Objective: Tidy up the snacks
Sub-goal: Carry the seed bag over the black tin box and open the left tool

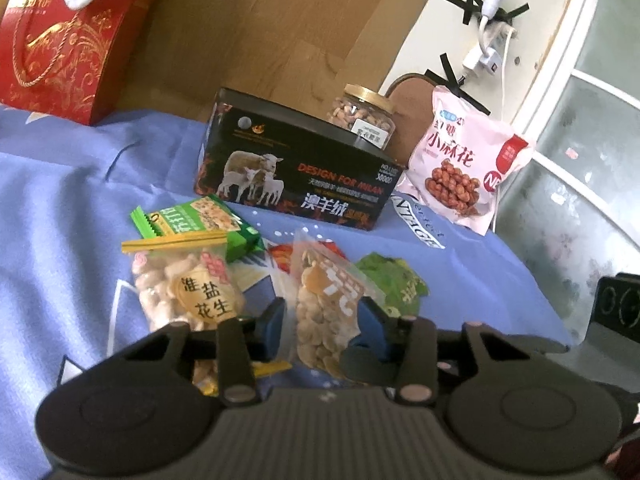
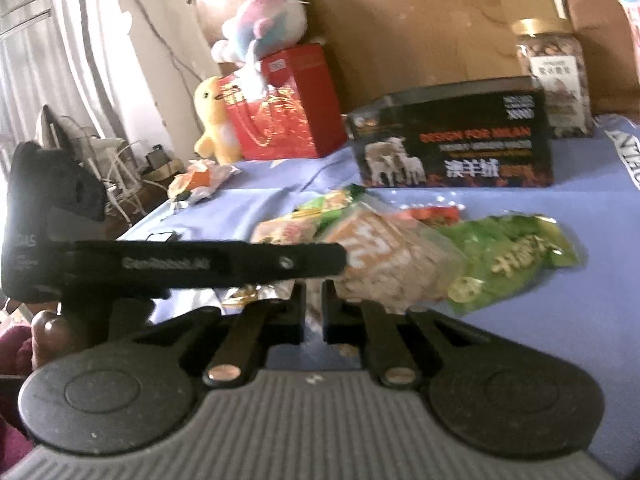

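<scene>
Snacks are lying in a loose heap on the blue cloth-covered surface (image 1: 60,200) in front of me. I am seeing my left tongs (image 1: 322,322) spread wide around a clear packet of pale broad beans with an orange label (image 1: 324,312); the blue pads (image 1: 274,320) are sitting on either side of the packet, and I cannot tell whether they are pressing it yet. Just to its left a clear bag of salted peanuts with a yellow zip strip (image 1: 188,280) is lying flat, and a green biscuit packet (image 1: 200,220) is lying behind that, partly under it. A crumpled green snack pouch (image 1: 396,280) is showing to the right of the bean packet, and a red wrapper (image 1: 282,254) is peeking out behind it.

Farther back a black rectangular box printed with sheep (image 1: 296,164) is standing with its lid off, and a clear jar of nuts with a gold lid (image 1: 362,116) is standing behind it. A pink bag of twisted fried dough (image 1: 460,164) is leaning to the right of the box. A red gift box with gold patterns (image 1: 68,44) is standing at the far left.

From the right wrist, my right tongs (image 2: 314,312) are nearly closed, only a narrow gap showing between them, and I cannot tell whether anything is caught there. The left rig's black arm (image 2: 200,264) is crossing that view toward the bean packet
</scene>
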